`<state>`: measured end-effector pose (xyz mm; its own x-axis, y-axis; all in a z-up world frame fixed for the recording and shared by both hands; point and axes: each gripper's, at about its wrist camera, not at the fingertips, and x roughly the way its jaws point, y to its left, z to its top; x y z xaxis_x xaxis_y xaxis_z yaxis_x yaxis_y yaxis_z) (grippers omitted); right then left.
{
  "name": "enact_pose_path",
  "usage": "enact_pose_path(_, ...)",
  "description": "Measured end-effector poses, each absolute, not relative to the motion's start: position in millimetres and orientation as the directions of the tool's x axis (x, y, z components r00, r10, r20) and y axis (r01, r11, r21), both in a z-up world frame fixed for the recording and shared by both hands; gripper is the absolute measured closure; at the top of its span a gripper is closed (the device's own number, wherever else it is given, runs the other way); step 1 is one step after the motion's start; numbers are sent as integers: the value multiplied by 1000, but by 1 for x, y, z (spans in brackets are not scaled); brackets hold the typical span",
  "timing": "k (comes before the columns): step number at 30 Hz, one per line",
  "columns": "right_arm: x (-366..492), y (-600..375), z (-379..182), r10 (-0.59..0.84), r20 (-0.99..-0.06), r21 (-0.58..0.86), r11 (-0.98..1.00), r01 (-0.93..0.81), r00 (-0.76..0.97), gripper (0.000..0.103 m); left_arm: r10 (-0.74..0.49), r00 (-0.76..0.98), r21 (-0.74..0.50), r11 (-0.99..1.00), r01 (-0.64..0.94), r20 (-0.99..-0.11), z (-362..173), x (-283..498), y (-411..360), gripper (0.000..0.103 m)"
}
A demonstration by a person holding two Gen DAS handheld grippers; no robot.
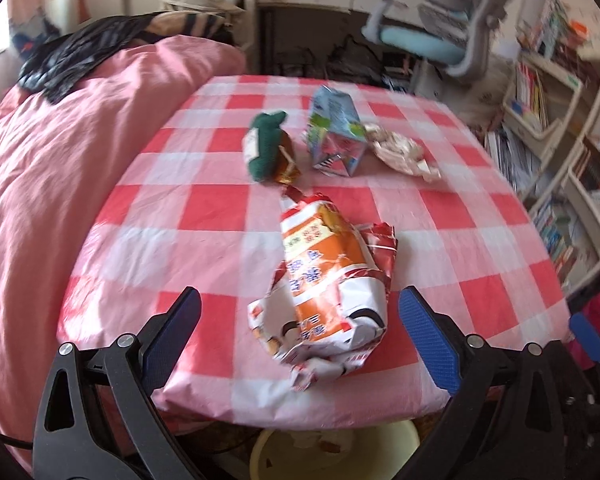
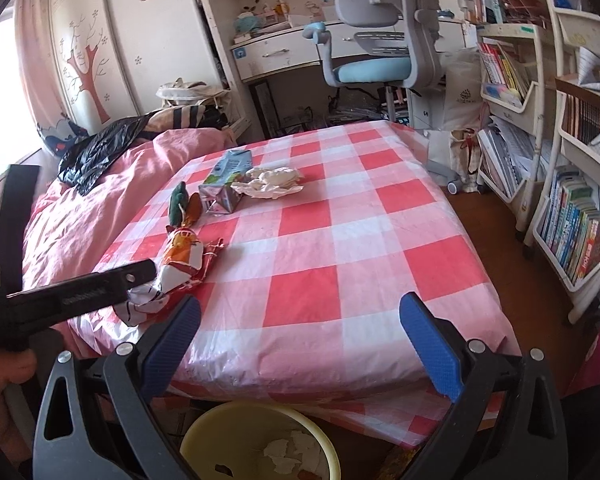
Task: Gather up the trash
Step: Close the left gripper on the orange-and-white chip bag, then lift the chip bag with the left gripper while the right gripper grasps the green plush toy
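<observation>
A crumpled orange and white snack bag [image 1: 324, 280] lies near the front edge of the red-checked table [image 1: 480, 248]; my open left gripper [image 1: 300, 320] hovers over it, jaws wide on either side, not touching. Behind it lie a green and brown wrapper [image 1: 268, 148], a blue milk carton [image 1: 334, 136] and crumpled white paper [image 1: 400, 152]. My right gripper [image 2: 300, 328] is open and empty over the table's front edge [image 2: 300, 376]. The snack bag [image 2: 180, 264], carton [image 2: 224, 188] and paper [image 2: 272, 182] show in the right wrist view. A yellow bin [image 2: 204, 428] with scraps stands below the edge.
A bed with a pink quilt [image 1: 60, 184] and a black jacket [image 1: 68, 56] lies left of the table. A desk chair [image 2: 380, 40] stands behind it. Bookshelves [image 2: 572, 208] line the right. The bin also shows in the left wrist view [image 1: 268, 452].
</observation>
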<state>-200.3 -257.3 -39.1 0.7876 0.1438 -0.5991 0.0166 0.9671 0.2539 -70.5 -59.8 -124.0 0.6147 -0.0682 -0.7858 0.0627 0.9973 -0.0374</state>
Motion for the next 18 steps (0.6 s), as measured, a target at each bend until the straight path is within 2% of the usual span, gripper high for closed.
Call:
enact_pose_path(6,-199,-267,-42,151,-606,293,955,43,781,8,-36,580,45,991,125,-814,-139,-56,-79,9)
enact_pose_path(7,-199,-268,-42,154,-608,299,953,45,779,8,-40,575,37,992,122,-817,-141,-55,-78,12)
enact_pose_path(9,-198,-269,-43,160,-611,307,951,46,776,8,-60,552,11,992,124,-832,-146,-52,-76,31)
enact_pose_path(10,-198,-269,-43,163,-612,310,950,45,774,8,-72,546,-3,992,127,-835,-148,-52,-74,33)
enact_pose_path(12,-199,-269,-44,168,-612,313,949,42,773,8,-88,561,-15,991,133,-823,-146,-54,-74,47)
enact_pose_path(18,-200,-270,-43,170,-609,316,948,40,775,8,-164,577,-124,986,109,-800,-137,-58,-59,53)
